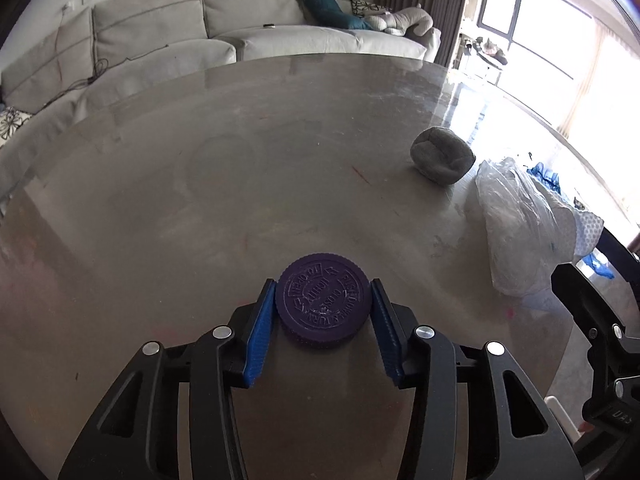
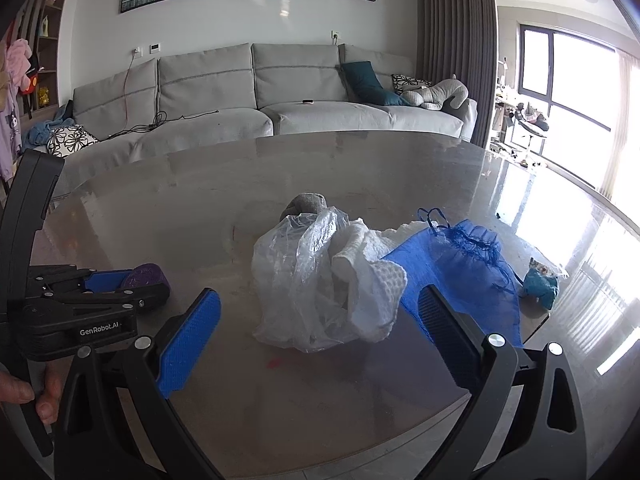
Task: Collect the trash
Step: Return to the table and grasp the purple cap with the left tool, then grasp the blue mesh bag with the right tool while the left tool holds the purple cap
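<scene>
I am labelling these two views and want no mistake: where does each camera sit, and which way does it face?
Left wrist: on the left claw, facing across the table to the sofa; its fingers flank the purple cap.
Right wrist: on the open right claw, facing the plastic bag; the left claw shows.
Shared: cap, bag, sofa.

Grey sofa point(image 2: 256, 96), bright window point(image 2: 568, 80) right.

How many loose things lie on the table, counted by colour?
Purple: 1, the cap
Grey: 1, the soft ball
Clear: 1, the plastic bag
White: 1, the waffle cloth
Blue: 1, the mesh pouch
Teal: 1, the small wrapper
Total: 6
</scene>
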The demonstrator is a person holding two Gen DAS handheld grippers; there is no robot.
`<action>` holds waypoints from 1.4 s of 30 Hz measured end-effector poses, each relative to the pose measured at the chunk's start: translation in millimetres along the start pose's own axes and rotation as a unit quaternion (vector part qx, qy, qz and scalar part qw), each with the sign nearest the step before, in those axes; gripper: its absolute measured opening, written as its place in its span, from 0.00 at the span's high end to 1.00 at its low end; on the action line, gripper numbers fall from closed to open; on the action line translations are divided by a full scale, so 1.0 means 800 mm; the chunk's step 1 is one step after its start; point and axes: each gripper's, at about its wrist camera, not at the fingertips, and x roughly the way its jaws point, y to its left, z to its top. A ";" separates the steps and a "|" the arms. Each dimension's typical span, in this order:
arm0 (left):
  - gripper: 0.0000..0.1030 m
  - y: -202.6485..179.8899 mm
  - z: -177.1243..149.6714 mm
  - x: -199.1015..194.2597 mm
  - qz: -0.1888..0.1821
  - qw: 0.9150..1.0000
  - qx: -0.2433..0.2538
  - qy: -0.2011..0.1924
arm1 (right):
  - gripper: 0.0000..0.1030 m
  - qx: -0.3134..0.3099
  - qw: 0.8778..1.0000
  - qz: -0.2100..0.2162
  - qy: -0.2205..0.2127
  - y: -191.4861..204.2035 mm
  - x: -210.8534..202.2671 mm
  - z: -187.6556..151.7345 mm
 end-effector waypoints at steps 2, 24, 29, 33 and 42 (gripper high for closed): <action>0.56 -0.001 0.000 -0.004 -0.018 1.000 -0.008 -0.005 | 0.05 0.002 1.000 -0.007 -0.002 -0.004 -0.004 -0.001; 0.56 -0.062 -0.001 -0.054 -0.025 0.995 0.060 -0.080 | 0.43 0.034 0.998 -0.043 0.002 -0.050 -0.010 0.014; 0.56 -0.057 -0.001 -0.053 -0.027 0.995 0.057 -0.078 | 0.43 0.030 0.998 -0.051 0.006 -0.056 -0.009 0.007; 0.56 -0.054 -0.001 -0.053 -0.031 0.995 0.053 -0.077 | 0.37 0.030 0.998 -0.062 0.004 -0.069 -0.023 -0.010; 0.55 -0.060 -0.002 -0.053 -0.038 0.995 0.056 -0.076 | 0.37 -0.006 0.995 -0.092 0.025 -0.074 -0.006 -0.039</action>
